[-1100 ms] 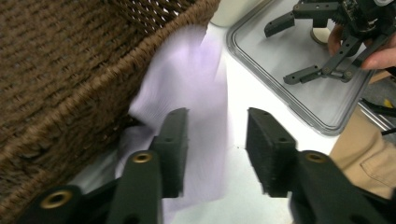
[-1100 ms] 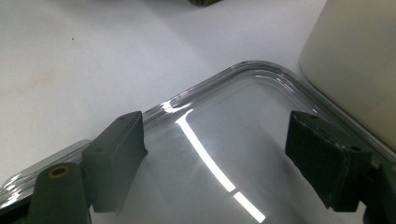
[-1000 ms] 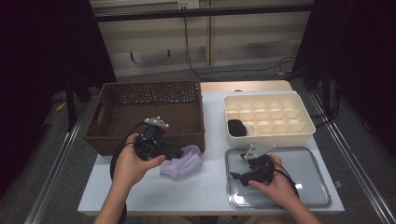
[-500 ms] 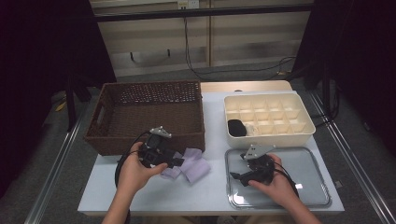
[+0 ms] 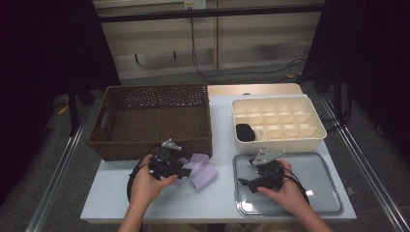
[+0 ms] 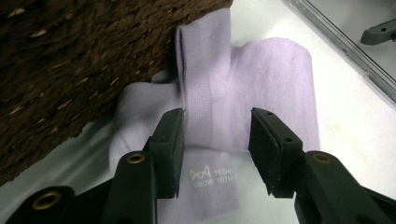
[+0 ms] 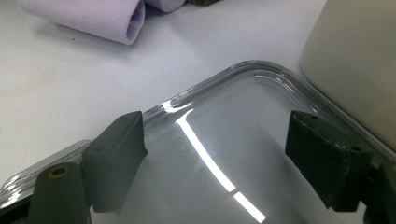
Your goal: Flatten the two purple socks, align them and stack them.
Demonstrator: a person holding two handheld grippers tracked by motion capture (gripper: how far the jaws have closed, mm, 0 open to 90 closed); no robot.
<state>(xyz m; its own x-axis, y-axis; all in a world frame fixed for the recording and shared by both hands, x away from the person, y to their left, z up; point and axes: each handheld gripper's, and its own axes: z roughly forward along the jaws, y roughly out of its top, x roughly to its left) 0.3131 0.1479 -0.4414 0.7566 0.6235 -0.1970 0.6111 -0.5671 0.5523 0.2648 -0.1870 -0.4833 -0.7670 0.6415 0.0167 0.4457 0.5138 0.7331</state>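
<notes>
Two hands: each holds a hand-held gripper, forearms entering from the near edge of the table [image 5: 222,198].
Left hand [image 5: 145,181]: low over the table just in front of the basket [image 5: 150,123], wrist angled toward the right.
Left hand-held gripper [image 5: 181,169]: nose down on the cloth [image 5: 200,171]; its jaws have just been closing. In the left gripper view the pads [image 6: 170,140] straddle a raised fold of the cloth [image 6: 219,107] with a gap on the right side, so not yet clamped.
Cloth: pale lilac, loosely rolled and folded, lying on the table, one end against the basket's front wall [image 6: 70,70], well apart from the tray [image 5: 290,186]. White print on the near end.
Right hand [image 5: 287,191]: resting over the tray, palm cupped around the gripper body, pointing left.
Right hand-held gripper [image 5: 246,182]: jaws spread wide, nothing between them; in the right gripper view they frame the tray's near-left corner [image 7: 219,154], with the cloth roll [image 7: 93,16] beyond.
Box [image 5: 275,123]: cream, divided, behind the tray; a dark item [image 5: 244,132] in its front-left cell.
</notes>
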